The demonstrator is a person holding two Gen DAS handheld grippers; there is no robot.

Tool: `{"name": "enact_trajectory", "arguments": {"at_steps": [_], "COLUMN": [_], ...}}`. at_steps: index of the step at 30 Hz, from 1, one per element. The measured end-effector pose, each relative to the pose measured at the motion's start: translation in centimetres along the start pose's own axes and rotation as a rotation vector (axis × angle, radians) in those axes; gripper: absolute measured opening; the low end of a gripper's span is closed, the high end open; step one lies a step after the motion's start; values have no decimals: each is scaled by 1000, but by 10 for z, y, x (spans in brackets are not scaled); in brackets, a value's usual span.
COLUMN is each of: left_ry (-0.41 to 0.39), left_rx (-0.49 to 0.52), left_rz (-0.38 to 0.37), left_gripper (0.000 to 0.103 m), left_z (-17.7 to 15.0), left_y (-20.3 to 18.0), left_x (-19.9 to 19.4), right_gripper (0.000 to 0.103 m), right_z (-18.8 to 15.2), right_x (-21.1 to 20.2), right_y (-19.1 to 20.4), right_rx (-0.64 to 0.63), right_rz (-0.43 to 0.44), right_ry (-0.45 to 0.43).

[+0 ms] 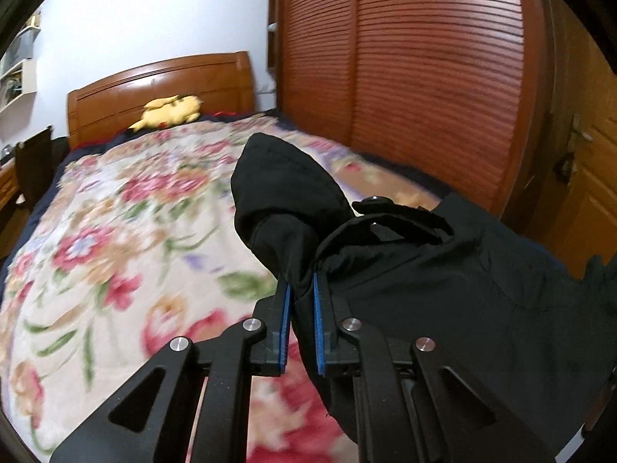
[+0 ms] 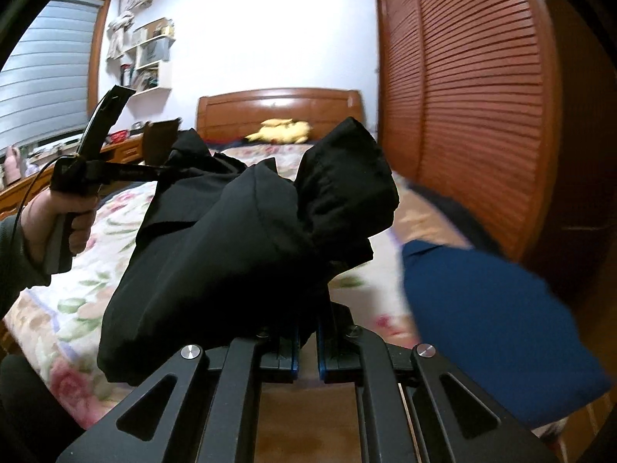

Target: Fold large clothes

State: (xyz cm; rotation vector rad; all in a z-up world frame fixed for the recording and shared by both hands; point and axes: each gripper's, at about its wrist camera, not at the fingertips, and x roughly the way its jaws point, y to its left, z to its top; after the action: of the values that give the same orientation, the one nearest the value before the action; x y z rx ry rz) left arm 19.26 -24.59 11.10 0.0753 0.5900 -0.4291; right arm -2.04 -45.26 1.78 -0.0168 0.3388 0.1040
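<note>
Gripping a fold of the large black fabric garment (image 1: 443,289), the left gripper (image 1: 301,293) pinches it between its blue pads. The right gripper (image 2: 307,341) pinches another part of it. The garment hangs lifted above the bed with a floral quilt (image 1: 115,231). A yellow plush toy (image 1: 171,112) lies by the wooden headboard (image 1: 154,88). No writing is readable anywhere.

white wall (image 2: 270,38) – wooden headboard (image 2: 277,106) – slatted wardrobe (image 1: 424,69) – blinded window (image 2: 46,65)
</note>
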Motion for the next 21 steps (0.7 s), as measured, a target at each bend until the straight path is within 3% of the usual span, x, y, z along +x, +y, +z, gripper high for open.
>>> {"name": "enact_trajectory", "arguments": {"at_steps": [7,15,21], "left_ry": [-17,-6,46], "left_rx": [44,85,104], "left_rz": [-134,-216,-204], "left_gripper": [11,11,13], "left_z": [41,56,43], "left_y": [-109,-210,-227], "left_x": [38,69,91], "right_gripper": [6,6,6], "right_z": [8,-6,-24], "right_x": [-49,-96,-115], "right_y": [-83,-153,-170], "right_rx": [50,113,145], "right_rz": [-176,-344,-406], "right_ry": [-24,5,60]}}
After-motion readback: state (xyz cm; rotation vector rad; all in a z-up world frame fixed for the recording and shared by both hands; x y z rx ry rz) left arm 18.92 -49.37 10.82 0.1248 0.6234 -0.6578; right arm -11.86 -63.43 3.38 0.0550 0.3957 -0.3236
